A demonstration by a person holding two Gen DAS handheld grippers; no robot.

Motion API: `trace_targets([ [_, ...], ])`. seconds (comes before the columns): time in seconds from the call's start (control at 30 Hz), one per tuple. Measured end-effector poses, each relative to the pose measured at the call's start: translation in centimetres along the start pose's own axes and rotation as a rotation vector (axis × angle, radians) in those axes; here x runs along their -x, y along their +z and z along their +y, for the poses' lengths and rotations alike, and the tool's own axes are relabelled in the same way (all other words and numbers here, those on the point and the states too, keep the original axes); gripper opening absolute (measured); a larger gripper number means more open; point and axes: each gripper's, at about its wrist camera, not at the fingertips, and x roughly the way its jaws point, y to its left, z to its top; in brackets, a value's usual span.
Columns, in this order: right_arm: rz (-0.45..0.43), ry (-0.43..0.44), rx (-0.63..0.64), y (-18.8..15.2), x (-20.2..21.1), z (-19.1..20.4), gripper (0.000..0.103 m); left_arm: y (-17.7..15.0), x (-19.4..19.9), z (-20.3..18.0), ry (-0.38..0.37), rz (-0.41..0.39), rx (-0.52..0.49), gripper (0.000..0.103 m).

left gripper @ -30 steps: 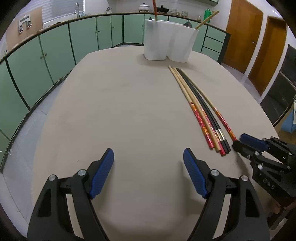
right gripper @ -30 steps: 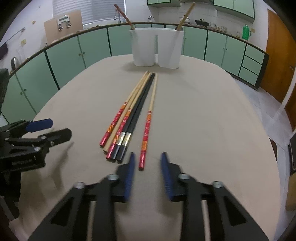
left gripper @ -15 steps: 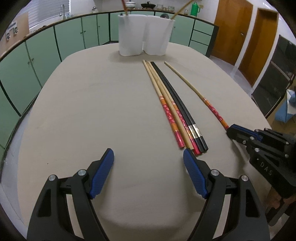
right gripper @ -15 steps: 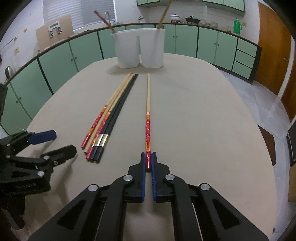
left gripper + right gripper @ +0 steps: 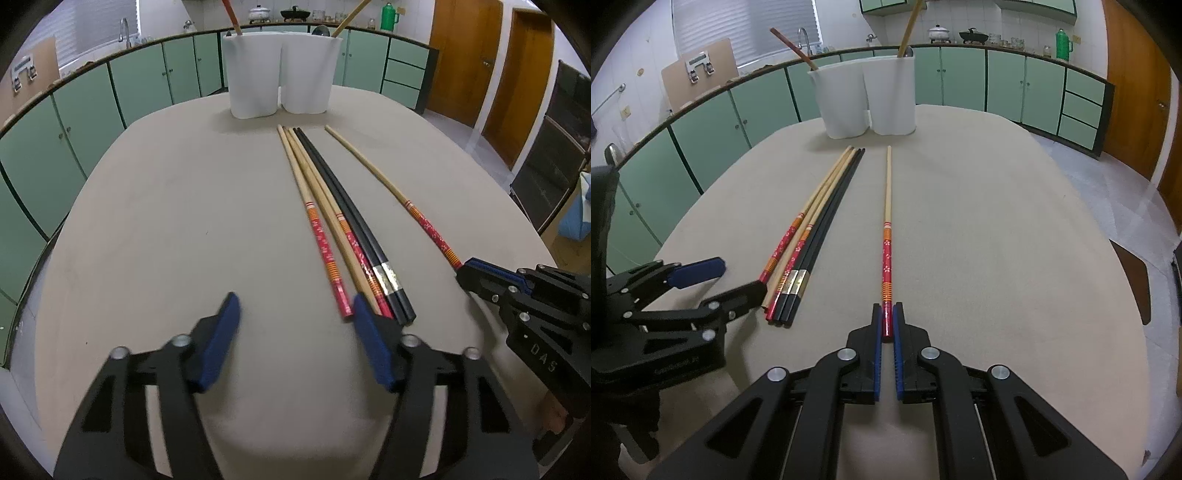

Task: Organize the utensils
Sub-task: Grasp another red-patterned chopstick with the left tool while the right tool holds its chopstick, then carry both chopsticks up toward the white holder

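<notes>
My right gripper (image 5: 887, 318) is shut on the red end of a long wooden chopstick (image 5: 887, 221), which points away toward the white two-part holder (image 5: 864, 99). In the left wrist view this chopstick (image 5: 391, 188) lies apart, right of the bundle, with the right gripper (image 5: 466, 269) at its red end. Several chopsticks (image 5: 332, 221), wooden with red ends and black, lie side by side on the table. My left gripper (image 5: 295, 314) is open and empty, its right finger beside the bundle's near ends (image 5: 779, 306). The holder (image 5: 280, 74) has a chopstick in each part.
The beige oval table (image 5: 147, 221) holds everything. Green cabinets (image 5: 140, 88) curve around the back and left. Wooden doors (image 5: 465, 55) stand at the right. The left gripper shows in the right wrist view (image 5: 713, 284) near the table's left edge.
My right gripper closed on the rightmost chopstick's red end and drew it away from the bundle. My left gripper moved right and forward, close to the bundle's near ends.
</notes>
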Motion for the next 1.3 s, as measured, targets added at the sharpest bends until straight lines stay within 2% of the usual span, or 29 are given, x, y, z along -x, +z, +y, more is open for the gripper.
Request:
trace_targets([
  [0.03, 0.001, 0.002, 0.000, 0.0, 0.0, 0.0, 0.006, 0.0, 0.0, 0.0, -0.004, -0.003, 0.001, 0.042],
  [0.13, 0.001, 0.007, -0.003, -0.1, 0.0, -0.1, 0.006, 0.0, 0.0, -0.2, -0.020, -0.010, -0.001, 0.028],
  [0.23, 0.001, -0.006, 0.008, 0.0, -0.2, 0.1, 0.006, 0.0, 0.0, -0.4, -0.033, -0.017, 0.000, 0.007],
  [0.47, -0.008, -0.014, 0.002, 0.1, 0.2, 0.1, 0.005, 0.1, 0.2, -0.3, -0.038, -0.024, 0.012, 0.006],
  [0.67, -0.052, -0.010, 0.013, 1.2, 1.9, 0.2, 0.005, 0.5, 1.9, 0.3, -0.027, -0.066, 0.015, 0.006],
  [0.97, -0.135, -0.007, 0.026, 3.6, 4.9, 0.0, 0.005, 2.9, 6.5, 1.5, -0.016, -0.182, 0.024, 0.005],
  [1.3, -0.263, 0.029, 0.059, 8.4, 9.3, 0.6, 0.005, 6.9, 10.6, 2.1, -0.024, -0.309, -0.003, 0.005],
])
